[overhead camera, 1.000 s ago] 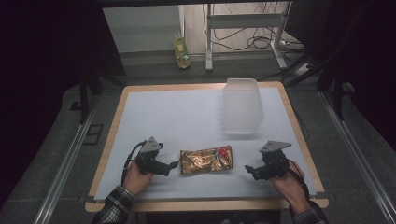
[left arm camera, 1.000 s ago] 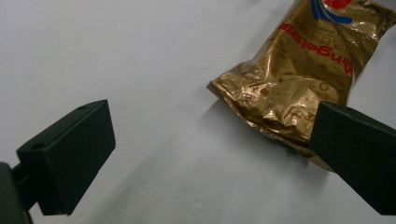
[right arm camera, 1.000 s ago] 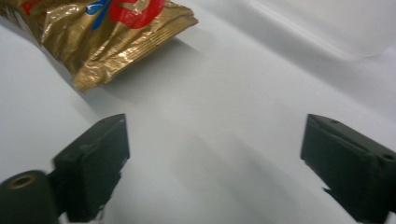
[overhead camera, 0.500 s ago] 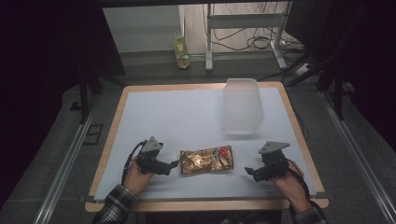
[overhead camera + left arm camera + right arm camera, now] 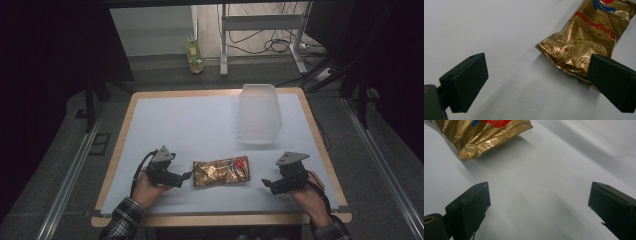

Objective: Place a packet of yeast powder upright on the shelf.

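Both tongs are gaping wide, gripping nothing: the left tongs (image 5: 186, 176) are sitting just beside the gold snack bag (image 5: 221, 171), seemingly not touching it, the right tongs (image 5: 265, 183) near it.

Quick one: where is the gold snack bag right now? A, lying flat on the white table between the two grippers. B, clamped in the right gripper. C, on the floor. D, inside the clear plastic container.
A: the gold snack bag lies flat on the white table, between the open left gripper and open right gripper, apart from the clear container.
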`<state>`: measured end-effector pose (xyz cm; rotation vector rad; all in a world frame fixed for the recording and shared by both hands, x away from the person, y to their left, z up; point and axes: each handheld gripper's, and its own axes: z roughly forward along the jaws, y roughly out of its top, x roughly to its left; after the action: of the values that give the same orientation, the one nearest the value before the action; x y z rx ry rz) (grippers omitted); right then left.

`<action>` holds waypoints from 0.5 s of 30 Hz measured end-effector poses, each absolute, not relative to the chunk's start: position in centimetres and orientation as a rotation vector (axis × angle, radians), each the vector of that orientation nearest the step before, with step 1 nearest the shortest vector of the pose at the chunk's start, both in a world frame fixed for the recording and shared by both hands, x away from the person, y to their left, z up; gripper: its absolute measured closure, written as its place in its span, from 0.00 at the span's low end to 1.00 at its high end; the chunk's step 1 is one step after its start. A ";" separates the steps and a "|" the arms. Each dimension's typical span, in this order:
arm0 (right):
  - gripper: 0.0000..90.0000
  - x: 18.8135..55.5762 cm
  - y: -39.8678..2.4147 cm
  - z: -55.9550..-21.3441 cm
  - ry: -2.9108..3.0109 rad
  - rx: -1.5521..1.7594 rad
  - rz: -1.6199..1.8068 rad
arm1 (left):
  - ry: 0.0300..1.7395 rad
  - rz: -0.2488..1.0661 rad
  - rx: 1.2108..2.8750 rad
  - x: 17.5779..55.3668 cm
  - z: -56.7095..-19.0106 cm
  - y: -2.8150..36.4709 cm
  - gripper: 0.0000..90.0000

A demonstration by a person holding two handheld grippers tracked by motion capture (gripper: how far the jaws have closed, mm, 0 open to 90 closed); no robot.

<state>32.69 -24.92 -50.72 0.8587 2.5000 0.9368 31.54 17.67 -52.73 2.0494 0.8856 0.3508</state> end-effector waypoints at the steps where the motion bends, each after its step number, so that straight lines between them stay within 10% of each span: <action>1: 0.05 32.7 -24.9 -50.7 2.500 0.859 0.937 | 0.886 0.351 2.049 31.5 -52.7 17.7 0.06; 15: 0.05 32.7 -24.9 -50.7 2.495 0.838 0.930 | 0.796 0.345 2.004 30.7 -51.5 17.5 0.36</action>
<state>32.66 -24.88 -50.65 0.8378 2.4951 0.9297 30.75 17.54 -51.53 2.0037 0.7962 0.3448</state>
